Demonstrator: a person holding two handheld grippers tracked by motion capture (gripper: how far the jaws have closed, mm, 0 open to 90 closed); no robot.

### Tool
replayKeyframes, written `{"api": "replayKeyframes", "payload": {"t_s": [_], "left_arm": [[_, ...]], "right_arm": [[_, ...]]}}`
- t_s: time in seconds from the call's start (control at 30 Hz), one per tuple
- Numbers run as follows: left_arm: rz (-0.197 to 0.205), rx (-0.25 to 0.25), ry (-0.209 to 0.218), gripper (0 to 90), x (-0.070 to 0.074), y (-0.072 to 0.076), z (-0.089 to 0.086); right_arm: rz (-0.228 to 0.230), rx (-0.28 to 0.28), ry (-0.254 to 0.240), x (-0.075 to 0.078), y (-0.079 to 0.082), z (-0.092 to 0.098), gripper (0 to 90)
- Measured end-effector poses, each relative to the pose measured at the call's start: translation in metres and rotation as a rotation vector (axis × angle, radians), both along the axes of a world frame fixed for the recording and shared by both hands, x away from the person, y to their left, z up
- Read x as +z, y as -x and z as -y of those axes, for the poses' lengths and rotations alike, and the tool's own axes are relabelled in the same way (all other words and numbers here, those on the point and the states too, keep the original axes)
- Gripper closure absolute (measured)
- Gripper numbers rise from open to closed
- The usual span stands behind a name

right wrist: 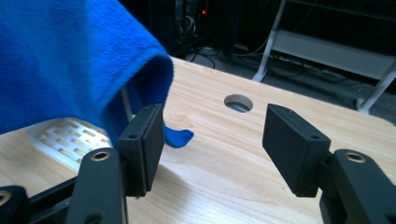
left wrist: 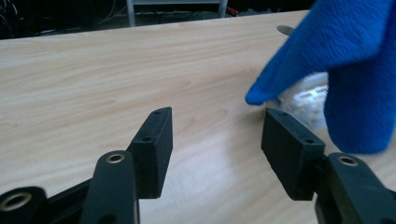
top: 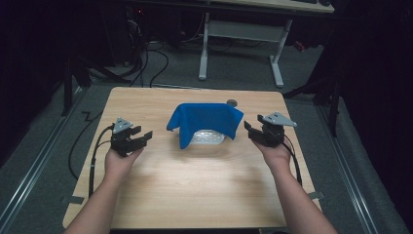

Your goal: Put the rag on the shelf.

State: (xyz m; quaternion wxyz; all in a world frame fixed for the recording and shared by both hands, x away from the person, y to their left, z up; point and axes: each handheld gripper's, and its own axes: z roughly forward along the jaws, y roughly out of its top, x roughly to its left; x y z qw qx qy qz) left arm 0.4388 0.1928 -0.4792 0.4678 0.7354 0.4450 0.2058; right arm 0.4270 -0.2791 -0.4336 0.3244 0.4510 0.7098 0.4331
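Observation:
A blue cloth (top: 204, 122) lies draped over a white slotted basket (top: 207, 137) in the middle of the wooden table (top: 195, 185). My left gripper (top: 140, 135) hovers to the left of the cloth, its jaws open and empty. In the left gripper view the blue cloth (left wrist: 345, 70) hangs at the right over the white basket (left wrist: 308, 100), just beyond my left gripper (left wrist: 215, 140). My right gripper (top: 252, 130) stands open to the right of the cloth. In the right gripper view the blue cloth (right wrist: 70, 60) hangs past the left jaw of my right gripper (right wrist: 212, 140), with the basket (right wrist: 65, 137) beneath it.
A round cable hole (top: 232, 103) sits in the table behind the cloth, and the same hole (right wrist: 238, 103) lies ahead of my right gripper. Beyond the table stands a white desk frame (top: 243, 44), with cables on the floor (top: 146, 63).

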Motion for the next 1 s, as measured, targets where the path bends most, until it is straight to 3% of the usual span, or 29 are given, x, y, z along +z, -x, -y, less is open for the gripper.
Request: {"api": "replayKeyframes", "payload": {"t_s": [0.2, 0.27, 0.3, 0.37, 0.47, 0.6, 0.67, 0.87, 0.93, 1.0], "left_arm": [[-0.008, -0.012, 0.020, 43.5, -0.004, 0.024, -0.008], [-0.010, -0.015, 0.019, 43.1, -0.006, 0.035, -0.010], [-0.010, -0.019, 0.017, 42.9, -0.008, 0.041, -0.011], [-0.023, -0.025, 0.023, 42.6, -0.013, 0.058, -0.014], [-0.036, -0.028, 0.037, 42.2, -0.016, 0.070, -0.015], [-0.049, -0.032, -0.001, 40.8, -0.021, 0.088, -0.012], [-0.063, -0.044, -0.003, 39.7, -0.023, 0.097, -0.006], [-0.101, -0.101, 0.010, 39.7, -0.031, 0.124, 0.027], [-0.112, -0.148, -0.003, 39.9, -0.035, 0.134, 0.039], [-0.112, -0.194, -0.040, 39.1, -0.038, 0.143, 0.051]], "right_arm": [[-0.039, 0.024, 0.045, 0.005, 0.017, -0.003, 38.0], [-0.024, 0.048, 0.065, 0.007, 0.026, -0.006, 37.9], [0.005, 0.056, 0.078, 0.006, 0.036, -0.009, 37.7], [-0.021, 0.072, 0.072, 0.006, 0.044, -0.011, 36.0], [-0.007, 0.075, 0.063, 0.003, 0.054, -0.013, 35.7], [-0.020, 0.111, 0.062, -0.009, 0.075, -0.020, 31.5], [-0.044, 0.129, 0.076, -0.018, 0.084, -0.026, 27.8], [-0.103, 0.190, 0.049, -0.049, 0.111, -0.050, 23.7], [-0.112, 0.203, 0.023, -0.061, 0.120, -0.059, 23.5], [-0.125, 0.222, 0.032, -0.073, 0.129, -0.069, 23.5]]}}
